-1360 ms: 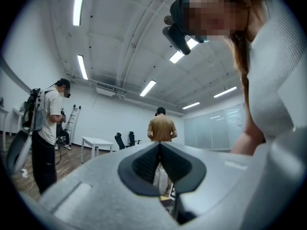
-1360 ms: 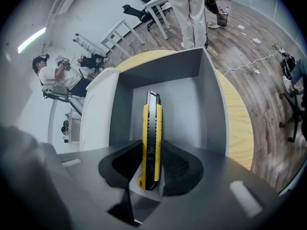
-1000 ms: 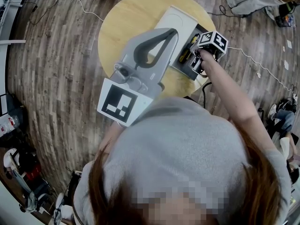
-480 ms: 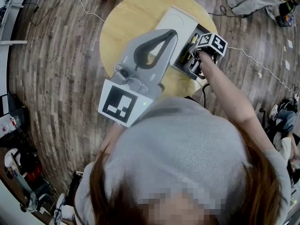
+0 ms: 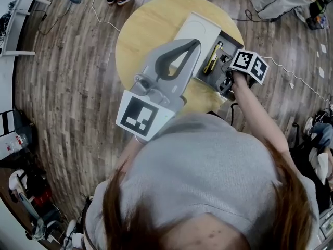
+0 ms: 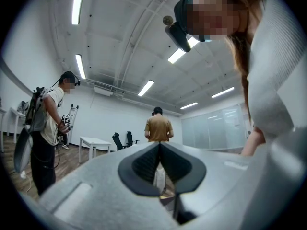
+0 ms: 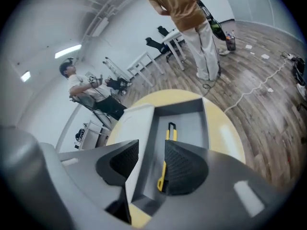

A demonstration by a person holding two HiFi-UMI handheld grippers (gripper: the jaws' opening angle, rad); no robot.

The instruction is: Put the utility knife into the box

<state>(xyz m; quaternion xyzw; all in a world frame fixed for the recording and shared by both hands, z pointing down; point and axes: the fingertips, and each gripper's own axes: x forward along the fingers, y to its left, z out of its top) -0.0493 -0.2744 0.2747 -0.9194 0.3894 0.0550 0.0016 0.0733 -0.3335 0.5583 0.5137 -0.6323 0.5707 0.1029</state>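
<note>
Yellow-and-black utility knife [image 7: 171, 134] lies flat inside the open grey box [image 7: 192, 128], just below and ahead of my right gripper [image 7: 151, 150], whose jaws are opening and pinch nothing. The round wooden counter [image 7: 230, 138] carries the box. My left gripper [image 6: 159, 147] is pressed together, empty.

Setting: open lab-style office. Evidence: strip lights [image 6: 77, 4], white walls [image 6: 110, 119], wood-plank floor [image 5: 67, 87], white desk [image 6: 94, 142], office chairs [image 6: 117, 140], glass partition [image 6: 216, 128], floor cable [image 5: 294, 77], rig-wearing person [image 6: 45, 128].
</note>
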